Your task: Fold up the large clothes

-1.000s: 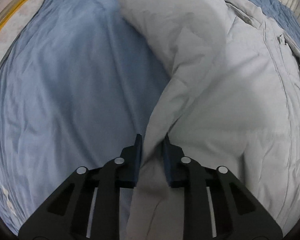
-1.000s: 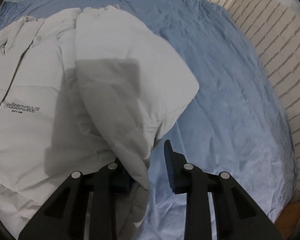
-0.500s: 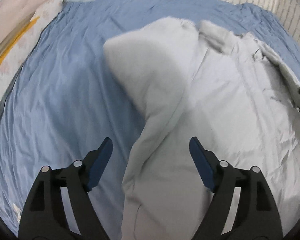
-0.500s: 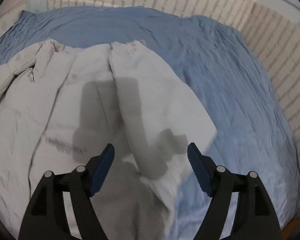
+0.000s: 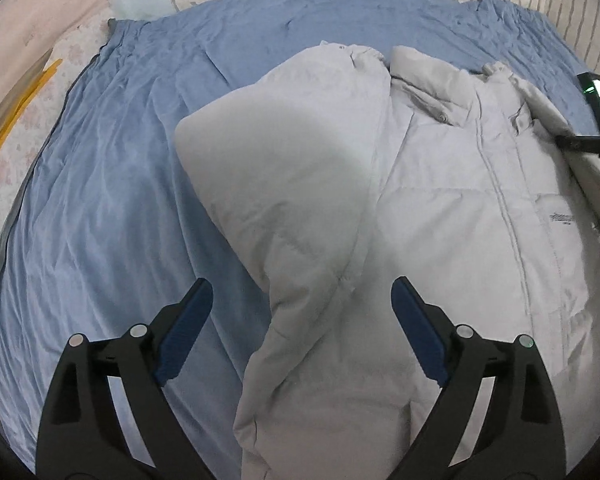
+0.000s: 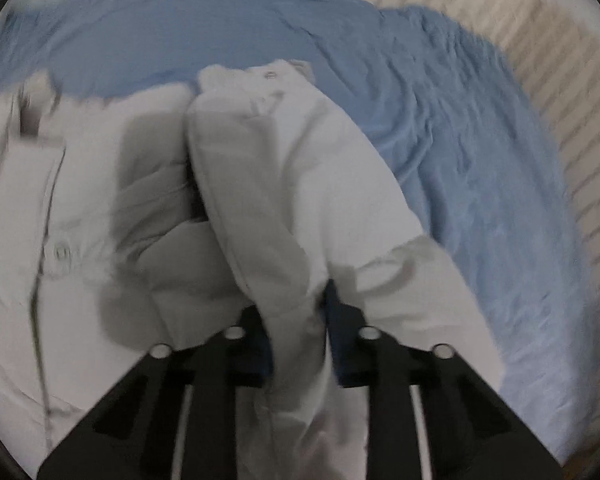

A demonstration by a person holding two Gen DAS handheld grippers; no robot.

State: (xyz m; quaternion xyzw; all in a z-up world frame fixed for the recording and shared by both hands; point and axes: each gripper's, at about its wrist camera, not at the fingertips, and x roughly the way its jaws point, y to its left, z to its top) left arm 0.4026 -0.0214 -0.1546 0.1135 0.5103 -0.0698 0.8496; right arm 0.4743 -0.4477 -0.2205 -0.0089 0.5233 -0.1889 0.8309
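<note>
Here your left wrist view alone shows the whole pale jacket (image 5: 440, 208) spread on the blue bed (image 5: 100, 200). Your left gripper (image 5: 300, 304) has just opened wide, its jaws straddling the folded sleeve untouched, while your right gripper (image 6: 296, 308) has just closed, clamping a jacket fold.

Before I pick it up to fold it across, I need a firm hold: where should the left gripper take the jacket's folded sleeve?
Take the sleeve at its narrow lower end, coming straight down from above. There it lies flat between the open left gripper, bunched thin enough to pinch; higher up it puffs wide.
</note>
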